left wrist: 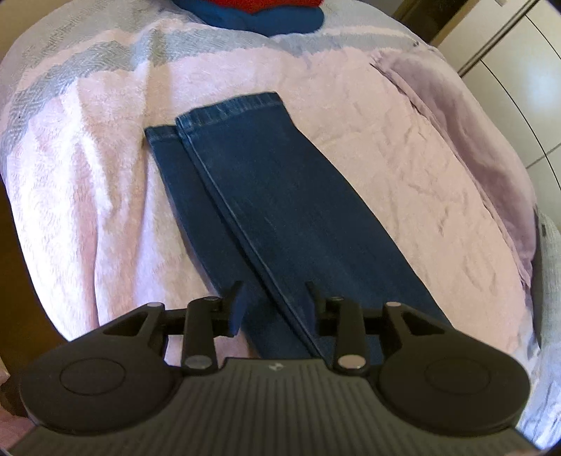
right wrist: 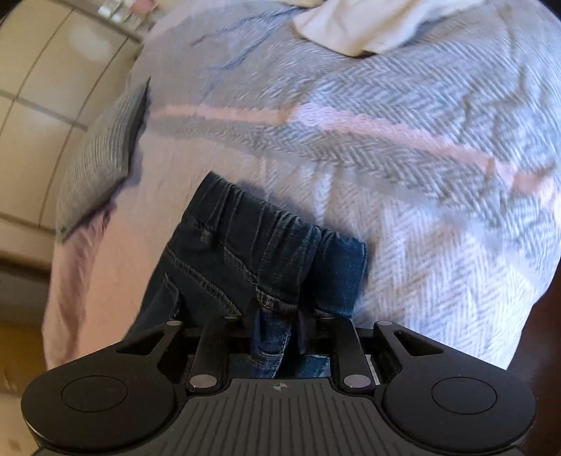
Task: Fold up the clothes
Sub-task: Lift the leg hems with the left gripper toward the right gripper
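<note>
Dark blue jeans [left wrist: 266, 217] lie on a pink and grey blanket [left wrist: 105, 196], legs stacked one on the other, hems at the far end. My left gripper [left wrist: 275, 301] is open and hovers over the legs, holding nothing. In the right wrist view the jeans' elastic waistband [right wrist: 252, 242] is bunched and lifted. My right gripper [right wrist: 277, 322] is shut on a fold of the waistband denim between its fingers.
A blue and red garment [left wrist: 266, 17] lies at the far end of the bed. A lilac sheet [left wrist: 473, 140] covers the right side. A grey striped pillow [right wrist: 101, 165] and a white cloth [right wrist: 378, 21] lie on the bed; tiled floor [right wrist: 42, 87] lies beyond.
</note>
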Tool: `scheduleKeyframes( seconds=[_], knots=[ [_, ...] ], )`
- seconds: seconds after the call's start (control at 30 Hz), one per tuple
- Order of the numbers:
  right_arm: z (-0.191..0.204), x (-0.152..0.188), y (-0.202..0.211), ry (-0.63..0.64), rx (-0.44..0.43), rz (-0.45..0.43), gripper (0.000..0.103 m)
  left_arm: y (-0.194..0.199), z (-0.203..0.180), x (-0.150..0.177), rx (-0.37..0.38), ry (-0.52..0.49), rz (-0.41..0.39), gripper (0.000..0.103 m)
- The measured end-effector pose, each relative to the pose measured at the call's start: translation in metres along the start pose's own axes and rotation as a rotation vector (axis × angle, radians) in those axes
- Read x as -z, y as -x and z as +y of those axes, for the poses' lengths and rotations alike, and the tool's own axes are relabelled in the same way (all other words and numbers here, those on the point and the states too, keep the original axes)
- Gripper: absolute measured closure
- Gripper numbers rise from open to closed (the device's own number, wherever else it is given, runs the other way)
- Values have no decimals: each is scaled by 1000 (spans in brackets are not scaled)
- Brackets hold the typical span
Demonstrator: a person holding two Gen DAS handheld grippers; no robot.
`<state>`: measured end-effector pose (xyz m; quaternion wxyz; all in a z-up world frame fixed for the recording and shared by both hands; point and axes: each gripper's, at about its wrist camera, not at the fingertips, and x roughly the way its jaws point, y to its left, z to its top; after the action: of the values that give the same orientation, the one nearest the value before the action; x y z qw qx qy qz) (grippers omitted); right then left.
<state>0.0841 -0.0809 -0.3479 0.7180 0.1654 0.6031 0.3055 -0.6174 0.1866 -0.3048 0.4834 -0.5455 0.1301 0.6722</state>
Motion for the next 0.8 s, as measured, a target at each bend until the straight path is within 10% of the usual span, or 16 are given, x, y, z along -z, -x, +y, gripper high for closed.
scheduleKeyframes(
  seconds=[0.5, 0.8],
  knots=[
    [-34, 27, -13, 64, -250, -207, 74, -50, 55, -25, 174, -33, -211, 71],
    [-35, 32, -15, 105, -259, -270, 82, -54, 81, -20, 317, -114, -296, 102]
  ],
)
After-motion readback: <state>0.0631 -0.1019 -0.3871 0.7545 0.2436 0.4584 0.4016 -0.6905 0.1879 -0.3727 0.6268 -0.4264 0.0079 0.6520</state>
